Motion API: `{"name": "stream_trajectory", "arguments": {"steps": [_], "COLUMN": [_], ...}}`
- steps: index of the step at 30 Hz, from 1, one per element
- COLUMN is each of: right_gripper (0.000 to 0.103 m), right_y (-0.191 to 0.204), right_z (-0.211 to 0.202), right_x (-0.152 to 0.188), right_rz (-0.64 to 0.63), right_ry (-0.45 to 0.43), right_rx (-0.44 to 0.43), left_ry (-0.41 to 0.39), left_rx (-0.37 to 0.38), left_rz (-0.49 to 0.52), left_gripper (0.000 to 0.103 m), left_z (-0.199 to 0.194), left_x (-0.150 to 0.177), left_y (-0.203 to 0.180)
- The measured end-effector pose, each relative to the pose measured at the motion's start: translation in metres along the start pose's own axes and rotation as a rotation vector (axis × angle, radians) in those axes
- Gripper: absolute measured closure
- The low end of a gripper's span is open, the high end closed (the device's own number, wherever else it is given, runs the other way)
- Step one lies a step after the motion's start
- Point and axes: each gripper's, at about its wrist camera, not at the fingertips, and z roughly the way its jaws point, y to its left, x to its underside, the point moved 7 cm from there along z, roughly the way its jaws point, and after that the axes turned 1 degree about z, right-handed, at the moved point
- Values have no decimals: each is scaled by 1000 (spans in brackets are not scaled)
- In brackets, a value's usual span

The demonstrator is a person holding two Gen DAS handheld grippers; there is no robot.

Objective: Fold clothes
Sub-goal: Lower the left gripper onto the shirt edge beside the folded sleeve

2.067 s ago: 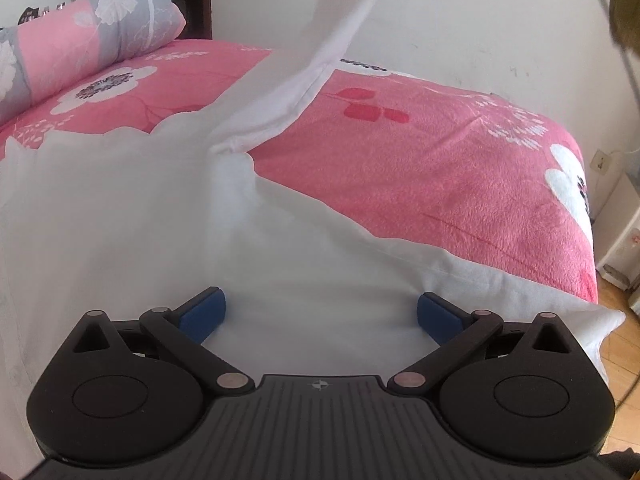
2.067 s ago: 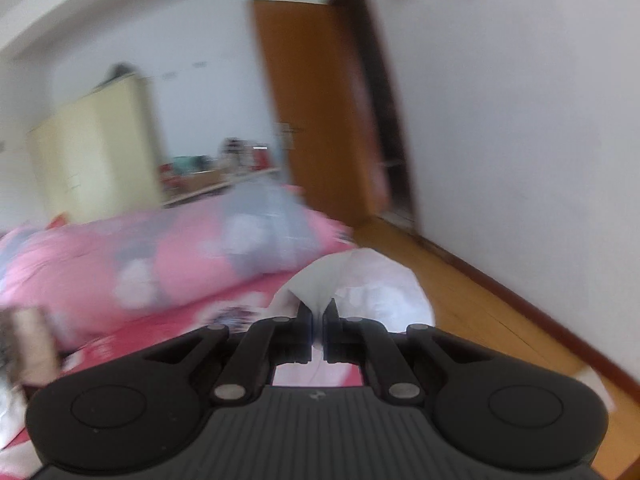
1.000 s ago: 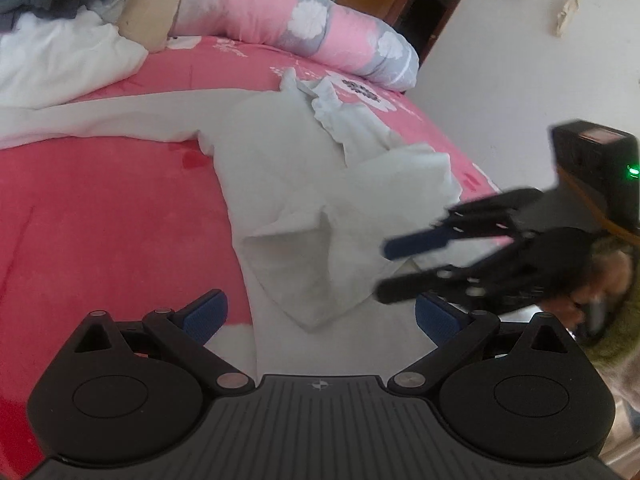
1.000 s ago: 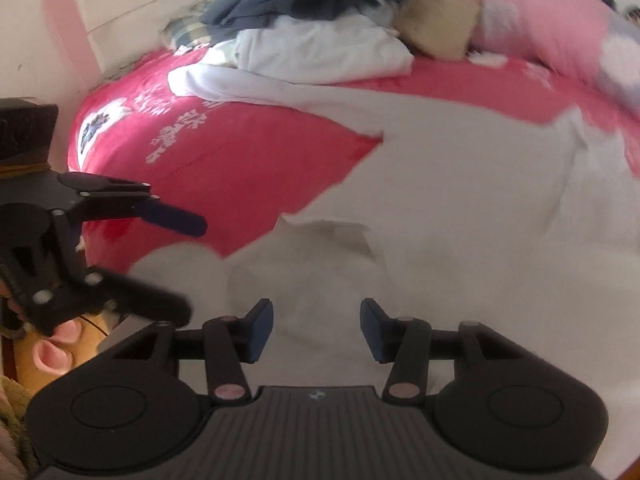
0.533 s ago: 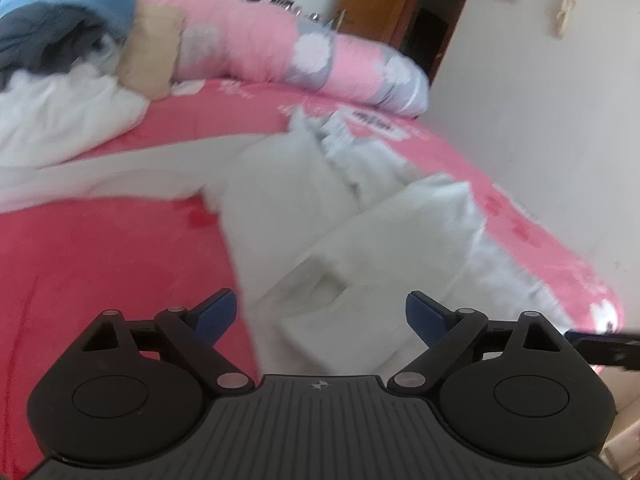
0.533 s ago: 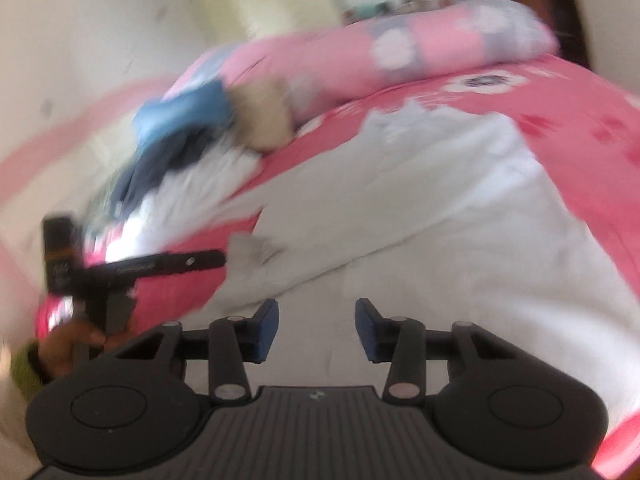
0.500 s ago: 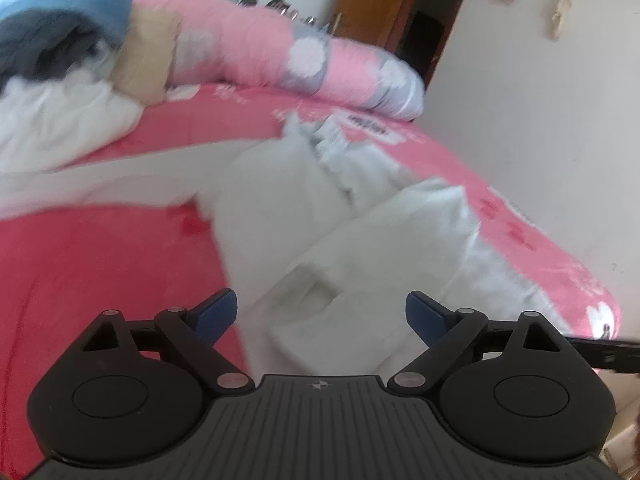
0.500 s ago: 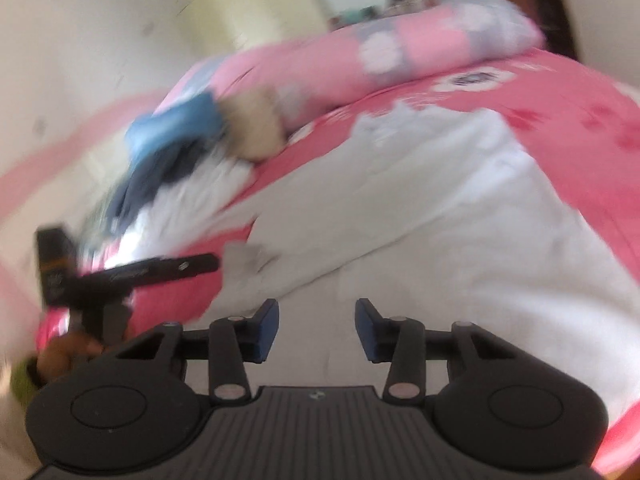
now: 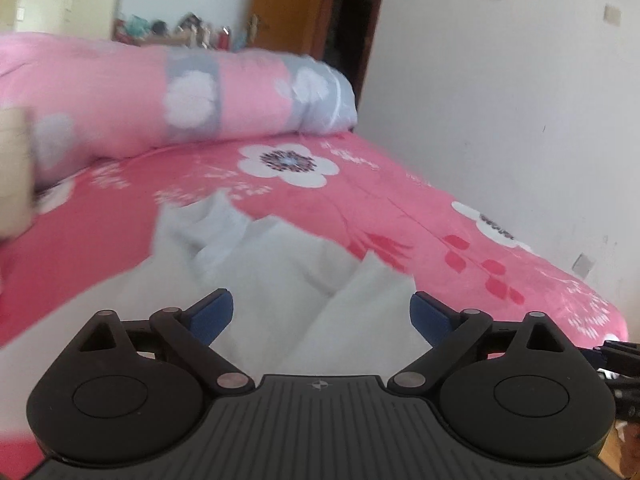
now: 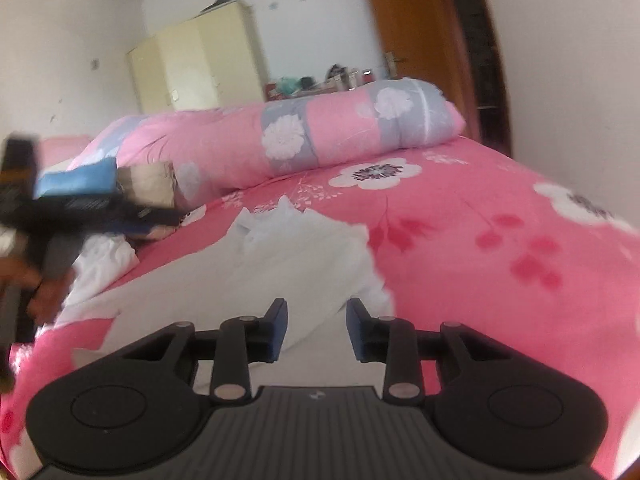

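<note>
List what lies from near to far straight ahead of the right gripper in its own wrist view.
Right gripper, jaws open → white garment → pink floral bedspread → rolled pink and grey quilt → cluttered shelf → back wall.

both wrist views look low across the bed (image 9: 360, 200), sharing the rolled quilt (image 10: 320, 136)

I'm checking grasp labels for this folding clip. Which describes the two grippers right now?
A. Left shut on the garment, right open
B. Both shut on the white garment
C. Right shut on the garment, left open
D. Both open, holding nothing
D: the left gripper and right gripper both show blue pads spread apart, with the white garment lying loose on the pink bedspread.
</note>
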Motion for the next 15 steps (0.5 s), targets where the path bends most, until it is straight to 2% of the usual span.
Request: {"name": "stream_trajectory", "arguments": {"steps": [3,7,11,15], "right_gripper": [66,64,64,64], "right_y": [-31,-56,-61,-67], "right_z": [45,104,141,155], "right_x": [-15,-5,11,10], "right_rz": [-83,-178,-212,-150], "right_ry": [63,145,195,175], "right_rx": [-2,-18,-36,-87], "left_ry": [82,195,325,442], "left_rx": [32,19,-16,-62], "left_rz": [4,-9,8,36], "left_gripper": [7,7,7,8], "left_z": [62,129,179,223], "left_x": [-27,-40,-41,-40], "left_y": [-7,-17,-27,-35]}}
